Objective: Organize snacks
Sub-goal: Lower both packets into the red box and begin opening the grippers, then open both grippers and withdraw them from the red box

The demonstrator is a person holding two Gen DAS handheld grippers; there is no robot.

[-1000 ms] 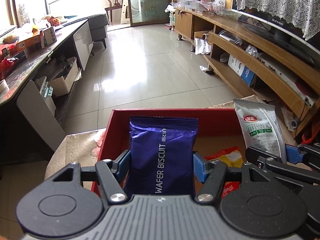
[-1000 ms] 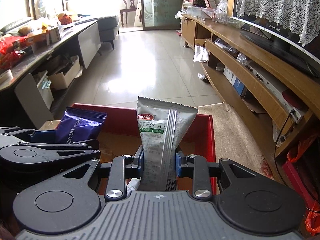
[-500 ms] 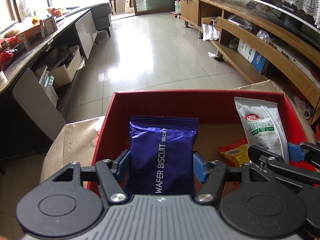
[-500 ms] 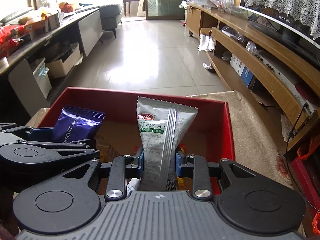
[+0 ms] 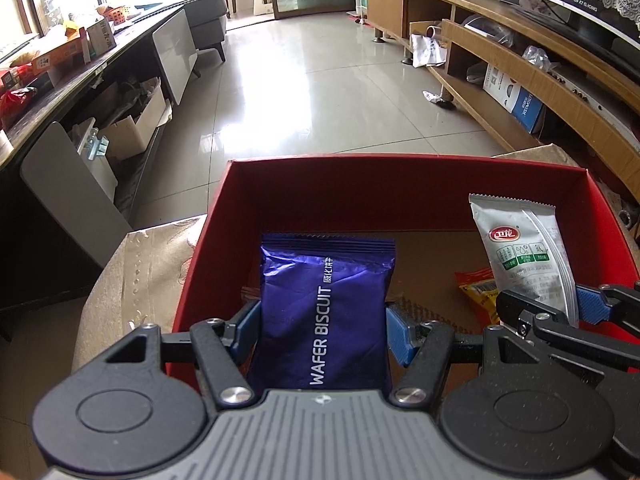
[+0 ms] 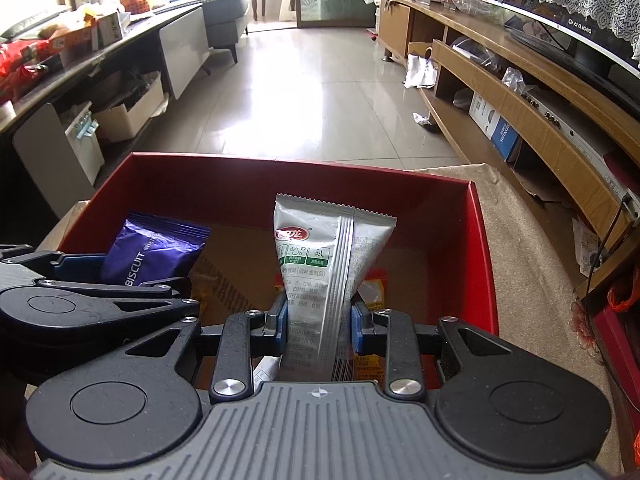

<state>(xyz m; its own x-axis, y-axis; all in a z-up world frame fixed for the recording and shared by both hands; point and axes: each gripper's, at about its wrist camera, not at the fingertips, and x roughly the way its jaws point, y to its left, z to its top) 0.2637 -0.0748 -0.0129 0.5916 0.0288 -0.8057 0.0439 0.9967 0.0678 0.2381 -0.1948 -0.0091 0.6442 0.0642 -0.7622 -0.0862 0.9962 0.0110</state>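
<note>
I have a snack pinched in each gripper. My left gripper (image 5: 322, 320) clamps the purple wafer biscuit packet (image 5: 324, 312) by its sides, both blue pads pressed against the foil. My right gripper (image 6: 319, 318) squeezes the narrow silver snack pouch (image 6: 324, 268) hard enough that it crumples at the waist.

Over the last second both hands have come down and tipped further forward. The red box (image 5: 400, 184), which a moment ago showed only its near part, now fills the lower half of both views, its far wall at twelve o'clock and the brown cardboard floor open in front of me. Both packets now hang inside the rim, side by side, the biscuit toward nine o'clock and the pouch toward three. An orange packet (image 5: 476, 288) already lies on the floor between them.

I judge this to be the placing step, nearly done: a little lower, then let go, taking care not to drop the pouch onto the orange one crookedly.
</note>
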